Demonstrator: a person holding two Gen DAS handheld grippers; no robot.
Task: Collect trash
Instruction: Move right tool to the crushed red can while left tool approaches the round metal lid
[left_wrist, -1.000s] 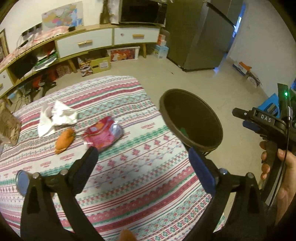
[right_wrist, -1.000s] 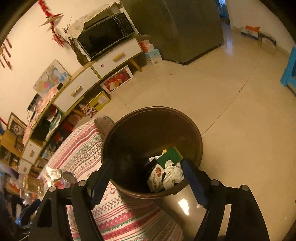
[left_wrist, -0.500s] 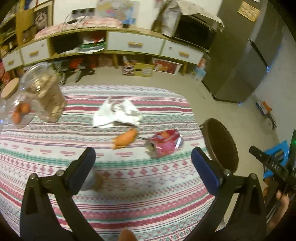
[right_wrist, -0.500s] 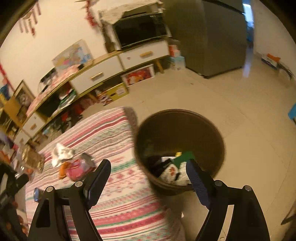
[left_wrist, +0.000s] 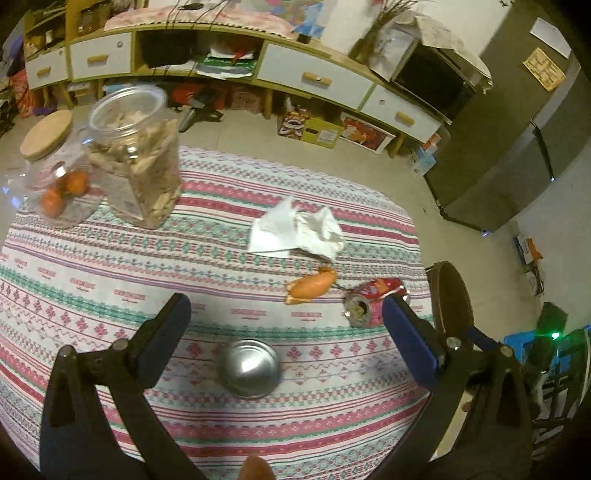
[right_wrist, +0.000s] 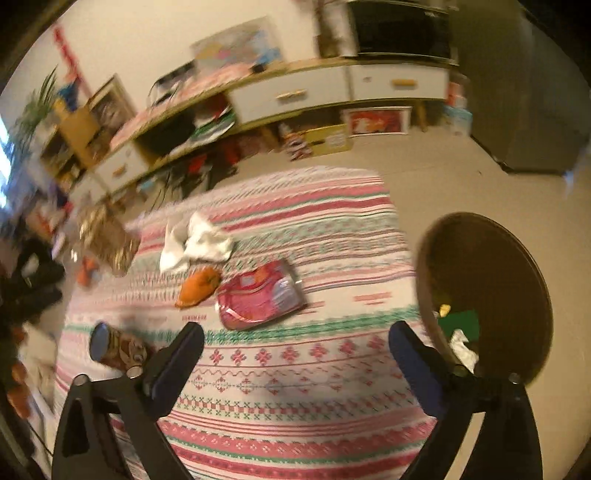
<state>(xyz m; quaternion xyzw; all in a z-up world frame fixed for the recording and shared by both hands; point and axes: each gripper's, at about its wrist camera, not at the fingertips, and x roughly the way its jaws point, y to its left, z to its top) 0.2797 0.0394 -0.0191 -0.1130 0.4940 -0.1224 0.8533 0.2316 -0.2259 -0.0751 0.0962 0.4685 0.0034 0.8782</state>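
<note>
On the striped tablecloth (left_wrist: 207, 266) lie crumpled white paper (left_wrist: 299, 230), an orange peel (left_wrist: 312, 286), a red snack bag (left_wrist: 373, 301) and a metal can (left_wrist: 249, 367). My left gripper (left_wrist: 284, 332) is open and empty above the can. My right gripper (right_wrist: 295, 354) is open and empty over the table's near edge, in front of the red bag (right_wrist: 260, 299), the peel (right_wrist: 197, 286), the paper (right_wrist: 197, 243) and the can (right_wrist: 118, 349) lying at the left. The brown bin (right_wrist: 487, 273) stands at the right, with trash inside.
Two clear jars (left_wrist: 136, 155) with food stand at the table's back left. The bin's rim (left_wrist: 448, 295) shows past the table's right edge. A long sideboard (left_wrist: 295, 70), boxes on the floor and a fridge (left_wrist: 517, 140) line the room behind.
Both grippers have swung left, away from the bin and over the table. The can has come into the left wrist view. Both stay open and empty.
</note>
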